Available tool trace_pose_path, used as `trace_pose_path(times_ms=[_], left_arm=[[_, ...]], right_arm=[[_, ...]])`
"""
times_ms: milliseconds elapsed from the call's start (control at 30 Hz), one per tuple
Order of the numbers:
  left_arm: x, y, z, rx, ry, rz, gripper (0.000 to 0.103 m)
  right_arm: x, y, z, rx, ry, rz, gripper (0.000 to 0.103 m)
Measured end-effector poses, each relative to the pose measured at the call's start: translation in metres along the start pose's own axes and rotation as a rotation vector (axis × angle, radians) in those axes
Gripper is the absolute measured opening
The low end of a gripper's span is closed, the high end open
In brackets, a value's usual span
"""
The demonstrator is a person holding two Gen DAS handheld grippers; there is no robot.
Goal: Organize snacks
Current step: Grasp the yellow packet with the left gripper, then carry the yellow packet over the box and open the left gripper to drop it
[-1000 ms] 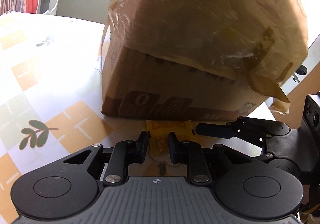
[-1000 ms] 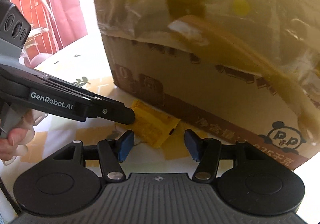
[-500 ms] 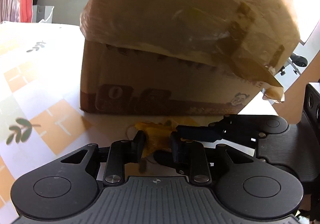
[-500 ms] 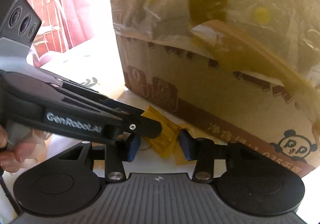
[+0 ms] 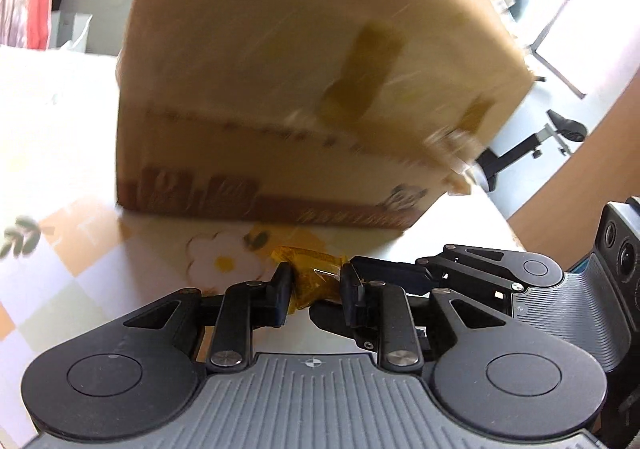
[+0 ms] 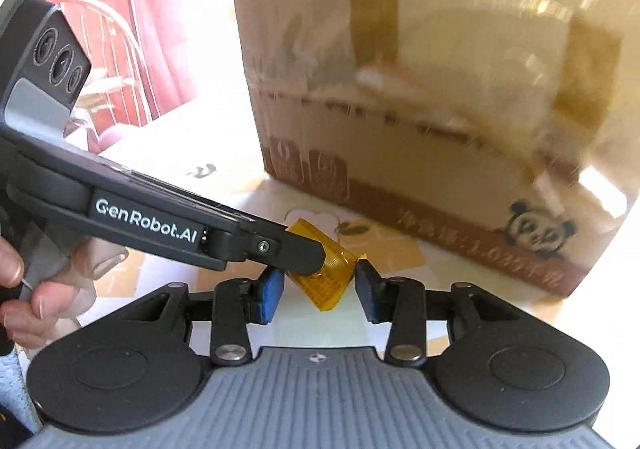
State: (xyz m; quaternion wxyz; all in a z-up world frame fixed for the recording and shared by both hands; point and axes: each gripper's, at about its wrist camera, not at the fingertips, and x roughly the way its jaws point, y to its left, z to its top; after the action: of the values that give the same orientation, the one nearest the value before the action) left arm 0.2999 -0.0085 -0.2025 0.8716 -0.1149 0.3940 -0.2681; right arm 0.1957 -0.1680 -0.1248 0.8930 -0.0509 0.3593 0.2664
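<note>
Snack packet pinched by one gripper, straddled by the other, in front of the cardboard box

In the lower centre of the left wrist view, the yellow snack packet is clenched between the jaws of the left gripper; only a crumpled end is seen there, and whether it is clear of the counter cannot be told. The right wrist view shows more: the packet's full foil body hangs tilted from one corner under the left gripper, while the right gripper is spread wide either side of it, not touching. A slip is judged likely, since so little foil is held, and a clash of fingers if the right one is closed. Behind, the cardboard box is blurred; its opening is not shown.
</note>
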Motion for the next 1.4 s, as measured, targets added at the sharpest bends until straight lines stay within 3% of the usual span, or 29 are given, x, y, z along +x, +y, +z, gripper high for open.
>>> trace_pose_path(times_ms=[533,767,1067,1200,1267,1333,1400], left_arm=[[-0.073,-0.090,0.079,0.154,-0.271,-0.035,0.027],[-0.086,-0.104,0.126,0.231,-0.339,0.016,0.027],[-0.045,-0.110,0.157,0.310,-0.240,0.049,0.027],[-0.037,-0.102,0.161,0.267,-0.232,0.082,0.028],[-0.036,-0.099,0.162,0.248,-0.236,0.112,0.034],[-0.041,-0.097,0.163,0.242,-0.251,0.150,0.055],[-0.045,-0.097,0.164,0.248,-0.273,0.207,0.061]], right_arm=[[-0.106,-0.009,0.082,-0.064,-0.284,-0.047,0.042],[-0.099,-0.031,0.131,-0.084,-0.358,-0.031,0.042],[-0.046,-0.058,0.157,-0.053,-0.278,-0.077,0.041],[-0.038,-0.065,0.153,-0.020,-0.229,-0.121,0.042],[-0.038,-0.067,0.154,-0.011,-0.217,-0.153,0.045],[-0.040,-0.072,0.154,0.010,-0.210,-0.157,0.048],[-0.042,-0.076,0.153,0.020,-0.211,-0.177,0.056]])
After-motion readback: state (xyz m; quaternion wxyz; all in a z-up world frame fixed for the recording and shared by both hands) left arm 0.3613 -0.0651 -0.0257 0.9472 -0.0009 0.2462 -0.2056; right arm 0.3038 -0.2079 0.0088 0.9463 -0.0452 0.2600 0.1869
